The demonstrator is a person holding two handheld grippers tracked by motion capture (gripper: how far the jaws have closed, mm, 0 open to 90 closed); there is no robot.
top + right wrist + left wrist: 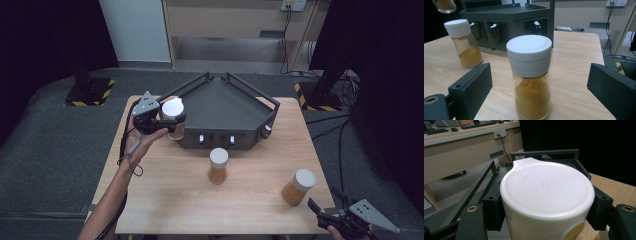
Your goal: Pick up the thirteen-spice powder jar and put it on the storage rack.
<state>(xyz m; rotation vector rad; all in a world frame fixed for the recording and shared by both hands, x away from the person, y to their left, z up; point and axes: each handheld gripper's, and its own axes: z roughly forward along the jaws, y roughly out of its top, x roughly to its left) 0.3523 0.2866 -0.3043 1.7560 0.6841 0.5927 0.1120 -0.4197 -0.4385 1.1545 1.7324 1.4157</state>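
Note:
My left gripper [167, 124] is shut on a white-lidded spice jar [173, 116] of orange powder, held in the air at the front left corner of the dark metal rack [225, 107]. In the left gripper view the jar's white lid [546, 192] sits between both black pads [492, 212]. A second jar [218, 165] stands mid-table in front of the rack. A third jar [298, 186] stands at the right front. My right gripper [325, 200] is open just behind it; in the right gripper view this jar [530, 75] stands upright between the spread jaws with a gap on each side.
The rack has raised rails [252, 92] and small knobs on its front face [217, 139]. The wooden table [165, 195] ends close to my right gripper. Behind the table are grey floor, cables [287, 35] and a desk.

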